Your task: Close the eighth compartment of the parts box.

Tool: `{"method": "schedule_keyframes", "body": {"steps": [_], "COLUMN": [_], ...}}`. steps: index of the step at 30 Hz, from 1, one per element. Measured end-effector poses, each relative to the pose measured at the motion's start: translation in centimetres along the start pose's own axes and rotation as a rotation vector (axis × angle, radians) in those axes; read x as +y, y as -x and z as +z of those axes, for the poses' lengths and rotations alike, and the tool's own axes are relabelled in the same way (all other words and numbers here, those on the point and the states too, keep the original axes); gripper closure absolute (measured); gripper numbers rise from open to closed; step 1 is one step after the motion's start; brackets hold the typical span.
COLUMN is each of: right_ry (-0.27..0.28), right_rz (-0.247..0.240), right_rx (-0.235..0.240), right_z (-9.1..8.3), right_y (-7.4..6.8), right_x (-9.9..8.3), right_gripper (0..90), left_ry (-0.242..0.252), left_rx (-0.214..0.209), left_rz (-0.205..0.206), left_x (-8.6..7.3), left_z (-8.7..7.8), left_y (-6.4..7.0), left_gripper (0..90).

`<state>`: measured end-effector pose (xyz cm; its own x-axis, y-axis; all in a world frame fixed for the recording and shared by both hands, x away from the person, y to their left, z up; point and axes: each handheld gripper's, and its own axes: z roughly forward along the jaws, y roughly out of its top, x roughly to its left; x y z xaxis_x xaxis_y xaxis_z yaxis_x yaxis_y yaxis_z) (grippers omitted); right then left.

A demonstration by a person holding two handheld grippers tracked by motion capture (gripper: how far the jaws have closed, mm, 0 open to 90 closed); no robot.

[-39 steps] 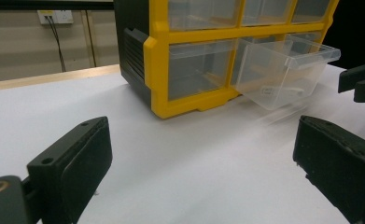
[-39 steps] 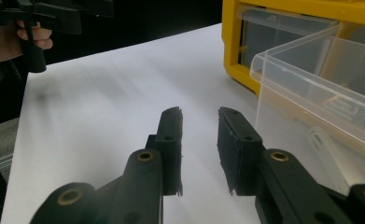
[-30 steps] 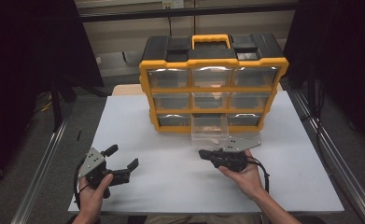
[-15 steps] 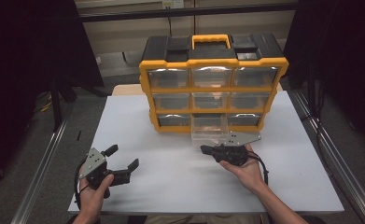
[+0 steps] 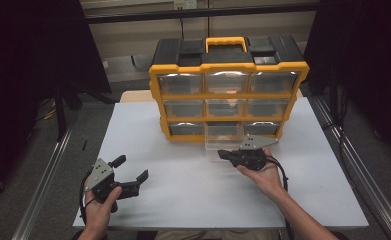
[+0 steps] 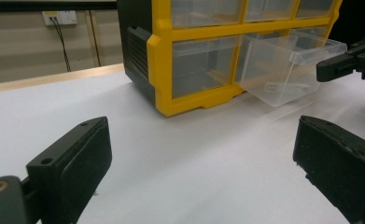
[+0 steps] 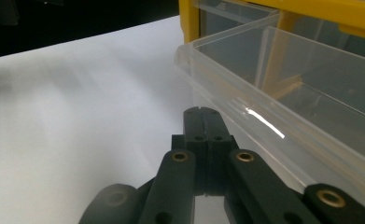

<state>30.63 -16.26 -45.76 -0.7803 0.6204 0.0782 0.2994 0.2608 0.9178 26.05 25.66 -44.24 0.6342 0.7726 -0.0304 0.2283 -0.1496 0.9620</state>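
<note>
Clear drawer [image 5: 224,136] pulled out of yellow organizer [image 5: 226,90], right gripper [image 5: 224,154] fingers pressed together beside it, left gripper [image 5: 131,170] fingers spread

A white table [image 5: 193,175] carries a yellow-framed drawer cabinet [image 5: 225,90] at its far middle.

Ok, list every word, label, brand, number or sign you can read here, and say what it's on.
No text can be read in these pictures.
Clear pulled-out drawer: a faint embossed mark on its front, too small and blurred to read.
Yellow and black drawer organizer: no readable brand or label.
White wall socket plate: no readable marking.
Left gripper and right gripper: no lettering to be made out.
</note>
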Motion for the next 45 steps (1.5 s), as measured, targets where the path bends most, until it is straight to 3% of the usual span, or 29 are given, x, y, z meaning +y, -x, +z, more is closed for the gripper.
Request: {"method": "schedule_keyframes", "body": {"steps": [2,7,24,45], "right_ry": [-0.001,-0.005,0.003,0.005], "right_rz": [0.001,0.001,-0.018,-0.026], "right_rx": [-0.007,-0.027,-0.041,-0.065], "right_z": [0.1,0.5,1.3,1.8], "right_y": [0.1,0.4,0.5,0.7], "right_x": [-0.1,-0.3,0.2,0.6], "right_gripper": [90.0,90.0,90.0,90.0], "left_ry": [0.006,0.005,0.003,0.017], "left_rx": [-0.014,-0.004,-0.020,-0.007], "left_rz": [-0.007,-0.013,-0.014,-0.016], "left_x": [0.1,0.0,0.0,0.1], "left_z": [0.0,0.0,0.1,-0.1], "left_y": [0.1,0.0,0.1,0.0], "left_gripper": [4.5,4.5,4.4,4.3]}}
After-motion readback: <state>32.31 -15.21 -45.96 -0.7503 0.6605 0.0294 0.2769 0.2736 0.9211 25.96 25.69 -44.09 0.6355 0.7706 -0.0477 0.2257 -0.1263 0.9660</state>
